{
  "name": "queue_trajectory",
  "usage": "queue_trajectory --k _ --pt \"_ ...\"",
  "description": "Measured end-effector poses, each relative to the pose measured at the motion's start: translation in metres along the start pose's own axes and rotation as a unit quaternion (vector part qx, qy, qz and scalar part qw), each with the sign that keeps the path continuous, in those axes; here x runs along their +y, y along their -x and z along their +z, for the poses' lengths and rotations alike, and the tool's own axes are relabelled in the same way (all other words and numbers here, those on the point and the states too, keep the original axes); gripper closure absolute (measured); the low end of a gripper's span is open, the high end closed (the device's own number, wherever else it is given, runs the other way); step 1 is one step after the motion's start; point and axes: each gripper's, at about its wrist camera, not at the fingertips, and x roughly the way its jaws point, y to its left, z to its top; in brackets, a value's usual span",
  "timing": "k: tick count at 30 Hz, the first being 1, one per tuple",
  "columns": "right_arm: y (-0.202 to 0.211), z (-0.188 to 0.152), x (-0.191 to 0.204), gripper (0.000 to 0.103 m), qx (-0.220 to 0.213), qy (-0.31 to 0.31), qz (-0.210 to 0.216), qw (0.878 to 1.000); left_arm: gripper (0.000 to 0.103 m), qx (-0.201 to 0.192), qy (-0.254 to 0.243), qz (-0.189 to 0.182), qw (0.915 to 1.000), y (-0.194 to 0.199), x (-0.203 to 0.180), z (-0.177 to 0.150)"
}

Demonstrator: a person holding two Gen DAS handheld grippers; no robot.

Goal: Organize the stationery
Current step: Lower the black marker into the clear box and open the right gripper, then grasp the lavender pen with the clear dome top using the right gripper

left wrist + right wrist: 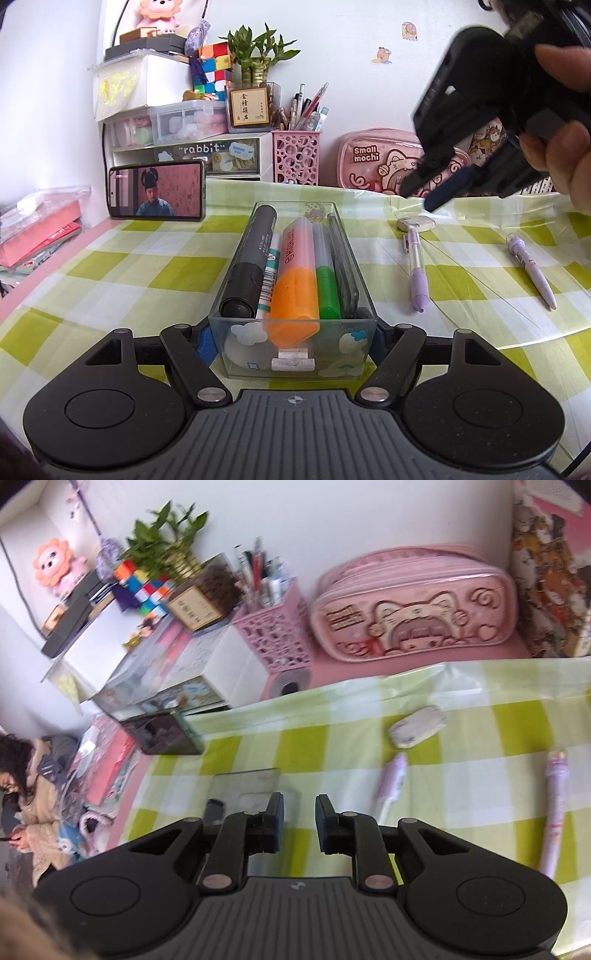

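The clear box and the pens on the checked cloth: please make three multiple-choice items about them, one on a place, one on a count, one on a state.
1. Where does the orange highlighter lie?
A. inside the clear box
B. in the pink basket
C. on the phone

2. How many purple pens lie loose on the cloth, right of the box?
A. none
B. two
C. five

3. How is the left hand-held gripper?
A. far above the desk
B. shut on a pen
C. closed on the clear box

Key: 1 A, it lies between the box walls; 2 B, one purple pen and another show there; 3 C, its fingers sit on both sides of the box.
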Motion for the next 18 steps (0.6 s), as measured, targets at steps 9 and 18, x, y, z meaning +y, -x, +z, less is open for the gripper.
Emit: queue_trajectory --k 9,18 --pt "-0.001 -0.008 -0.068 0.067 0.007 -0.02 -0.085 0.996 0.03 0.001 0.001 0.001 1.0 0.0 -0.001 -0.001" --pt "0.024 0.002 -0.096 0.063 -0.034 -0.019 -0.148 0.988 0.03 0.001 0.001 0.001 1.0 0.0 -0.001 0.0"
